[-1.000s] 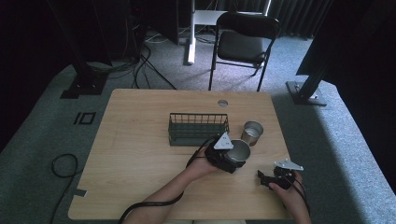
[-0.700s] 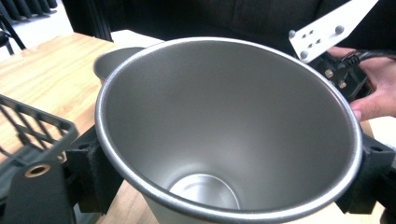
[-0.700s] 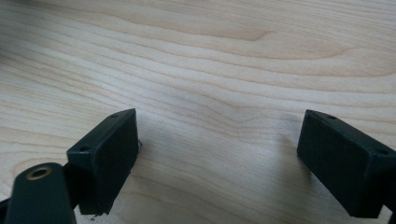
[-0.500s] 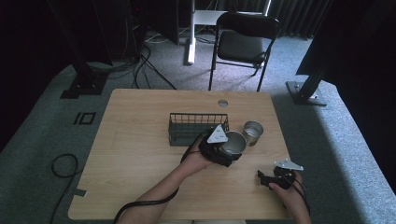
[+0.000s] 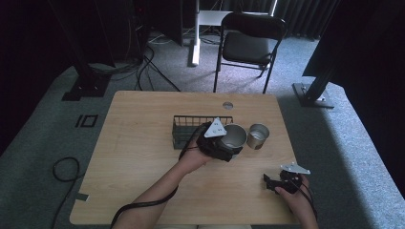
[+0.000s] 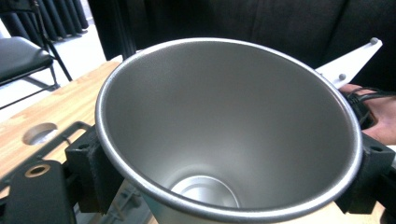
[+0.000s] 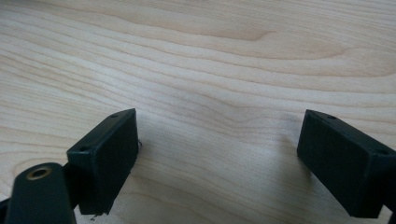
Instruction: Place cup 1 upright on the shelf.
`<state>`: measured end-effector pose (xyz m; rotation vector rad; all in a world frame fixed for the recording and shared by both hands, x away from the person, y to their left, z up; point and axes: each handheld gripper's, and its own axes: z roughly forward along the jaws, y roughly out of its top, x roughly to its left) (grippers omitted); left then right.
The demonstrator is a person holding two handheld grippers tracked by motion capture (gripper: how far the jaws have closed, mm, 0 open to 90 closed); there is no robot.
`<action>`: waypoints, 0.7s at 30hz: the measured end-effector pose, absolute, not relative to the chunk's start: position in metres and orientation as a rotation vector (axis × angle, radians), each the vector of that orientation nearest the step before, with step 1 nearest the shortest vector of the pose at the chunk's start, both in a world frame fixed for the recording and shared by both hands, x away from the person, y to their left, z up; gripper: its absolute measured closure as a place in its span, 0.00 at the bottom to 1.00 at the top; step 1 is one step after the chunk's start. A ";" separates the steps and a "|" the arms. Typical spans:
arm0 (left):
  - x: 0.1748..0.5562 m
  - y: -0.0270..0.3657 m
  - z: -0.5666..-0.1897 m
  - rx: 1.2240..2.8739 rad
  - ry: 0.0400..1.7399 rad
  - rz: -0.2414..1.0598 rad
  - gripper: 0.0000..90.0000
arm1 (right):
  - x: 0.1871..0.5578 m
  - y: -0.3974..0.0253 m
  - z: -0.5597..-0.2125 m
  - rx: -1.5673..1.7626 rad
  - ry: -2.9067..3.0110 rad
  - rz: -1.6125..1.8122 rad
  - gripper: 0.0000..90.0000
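Item 1: steel cup (image 5: 234,137), held. The left tongs (image 5: 228,145) are clamped on it from outside, 1 black jaw pressed to each side of its wall in the left gripper view, where the cup (image 6: 229,135) shows a bare, dry interior with nothing in it. In the high view it sits near the centre of the worktop (image 5: 143,157), at about 3 o'clock from the wire basket (image 5: 184,128) and just beside it. Whether its base rests on the wood or is lifted clear cannot be told.

Item 2: second steel cup (image 5: 258,136), smaller in the high view, standing upright on the worktop at 3 o'clock of the held cup, near it and seemingly apart. Contents not legible.

Item 3: wire basket, dark, rectangular, open-topped. What can be seen through its mesh looks empty; part of it is hidden behind the left hand.

Item 4: right tongs (image 5: 271,183), at roughly 5 o'clock of the cups, well apart from them. The jaws stand wide and hold nothing, with bare wood grain (image 7: 219,93) between them in the right gripper view.

Status, as judged: the grasp on 1 cup is made. Neither cup is in the basket or nested in the other, so placing, likely into the basket or with its partner, is left. The second cup is untouched.
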<state>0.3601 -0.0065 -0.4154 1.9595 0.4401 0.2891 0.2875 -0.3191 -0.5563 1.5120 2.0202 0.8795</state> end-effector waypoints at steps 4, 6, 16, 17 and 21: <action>0.362 0.000 -0.408 1.951 0.473 0.331 0.16 | 0.287 -0.319 -0.556 1.512 2.020 0.879 0.14; 0.363 0.004 -0.404 1.942 0.487 0.343 0.16 | 0.287 -0.319 -0.556 1.512 2.020 0.880 0.14; 0.368 0.020 -0.388 1.891 0.572 0.443 0.16 | 0.287 -0.319 -0.556 1.511 2.020 0.879 0.14; 0.368 0.022 -0.387 1.887 0.578 0.462 0.16 | 0.287 -0.319 -0.556 1.511 2.020 0.879 0.14; 0.373 0.029 -0.382 1.870 0.627 0.494 0.16 | 0.287 -0.319 -0.556 1.512 2.020 0.879 0.14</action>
